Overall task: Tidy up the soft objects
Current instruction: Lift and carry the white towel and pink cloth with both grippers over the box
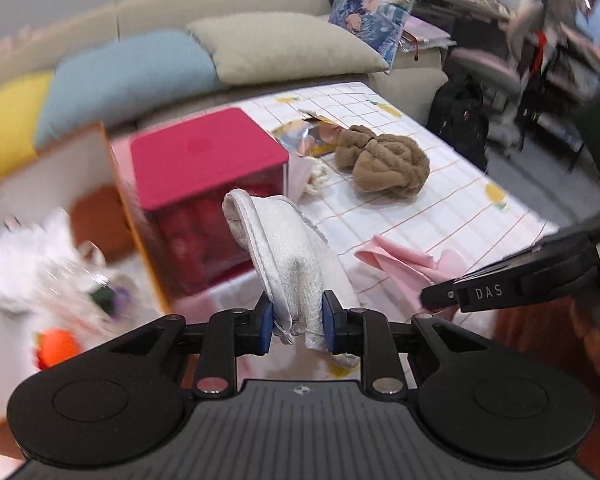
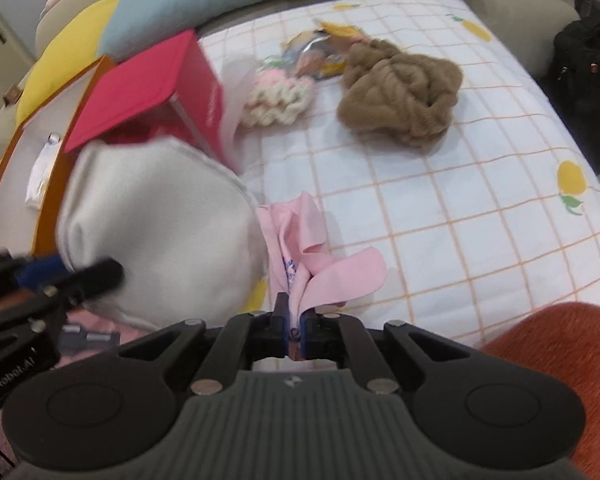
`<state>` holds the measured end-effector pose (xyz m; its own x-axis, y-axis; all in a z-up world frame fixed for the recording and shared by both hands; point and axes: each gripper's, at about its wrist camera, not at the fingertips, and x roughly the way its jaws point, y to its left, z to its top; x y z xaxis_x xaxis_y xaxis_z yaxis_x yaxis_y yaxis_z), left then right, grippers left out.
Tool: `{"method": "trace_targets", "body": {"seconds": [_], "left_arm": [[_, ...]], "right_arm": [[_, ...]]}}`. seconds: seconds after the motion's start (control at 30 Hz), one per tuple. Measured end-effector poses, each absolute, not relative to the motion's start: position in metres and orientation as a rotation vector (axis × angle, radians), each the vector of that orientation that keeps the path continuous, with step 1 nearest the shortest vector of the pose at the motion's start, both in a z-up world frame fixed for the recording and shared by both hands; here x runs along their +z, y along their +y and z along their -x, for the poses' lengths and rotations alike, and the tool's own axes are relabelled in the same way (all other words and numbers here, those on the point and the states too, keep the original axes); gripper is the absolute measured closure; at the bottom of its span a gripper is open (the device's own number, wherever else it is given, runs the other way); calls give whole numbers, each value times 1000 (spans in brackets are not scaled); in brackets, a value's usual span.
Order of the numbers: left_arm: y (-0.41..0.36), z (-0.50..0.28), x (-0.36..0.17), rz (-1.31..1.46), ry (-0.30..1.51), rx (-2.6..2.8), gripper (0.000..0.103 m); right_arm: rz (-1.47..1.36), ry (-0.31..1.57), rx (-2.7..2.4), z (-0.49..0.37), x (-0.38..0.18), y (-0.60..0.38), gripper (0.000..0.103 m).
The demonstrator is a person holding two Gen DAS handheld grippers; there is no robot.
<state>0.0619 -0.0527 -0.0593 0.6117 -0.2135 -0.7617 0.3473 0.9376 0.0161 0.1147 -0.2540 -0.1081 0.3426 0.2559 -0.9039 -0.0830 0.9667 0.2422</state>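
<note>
Left side of both views smeared by motion blur; contents of white bin (image 1: 52, 168) indistinct. Left gripper (image 1: 296, 322) clenched on white terry cloth (image 1: 288, 256), raised beside the red-lidded box (image 1: 204, 148). Right gripper (image 2: 294, 326) clenched on thin pink cloth (image 2: 300, 248), crumpled near the front edge of the checked tablecloth (image 2: 460, 208). Brown fleecy bundle (image 2: 400, 92) toward the far edge; knitted cream-pink piece (image 2: 278, 98) partly hidden.

My left gripper (image 1: 296, 323) and right gripper (image 2: 295, 330) are showing matte black linkages, blue pads, silver screws, ribbed grey housings, white "DAS" lettering.
</note>
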Motion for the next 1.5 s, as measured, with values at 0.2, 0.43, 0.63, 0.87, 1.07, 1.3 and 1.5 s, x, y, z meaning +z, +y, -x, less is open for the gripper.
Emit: {"method": "trace_targets", "body": {"seconds": [0.2,0.43,0.63,0.87,1.07,1.3,1.5], "left_arm": [[-61,-71,-78,-42,939,-444,76],[-68,-94,-120,91,1073,-493,76],[-65,-100,-141,126,1125,-433,46],[-78,-94,-141,69,1082,-495,34],[-100,-89,-143,-75,1063,-507,45],[-87,-87,-139,-14,1057,-500,70],[-72,-83,-122,52,1001,-480,74]], "right_arm": [[-150,1246,238,-121,-121,-248,101],[-258,1246,200,-122,-125,-264,101],[-216,1269,189,-124,-130,-259,101],[-264,1300,185,-129,-137,-265,101],[-255,1298,185,-129,-137,-264,101],[-232,1288,185,-128,-135,-261,101],[-226,1235,176,-122,-123,-263,101]]}}
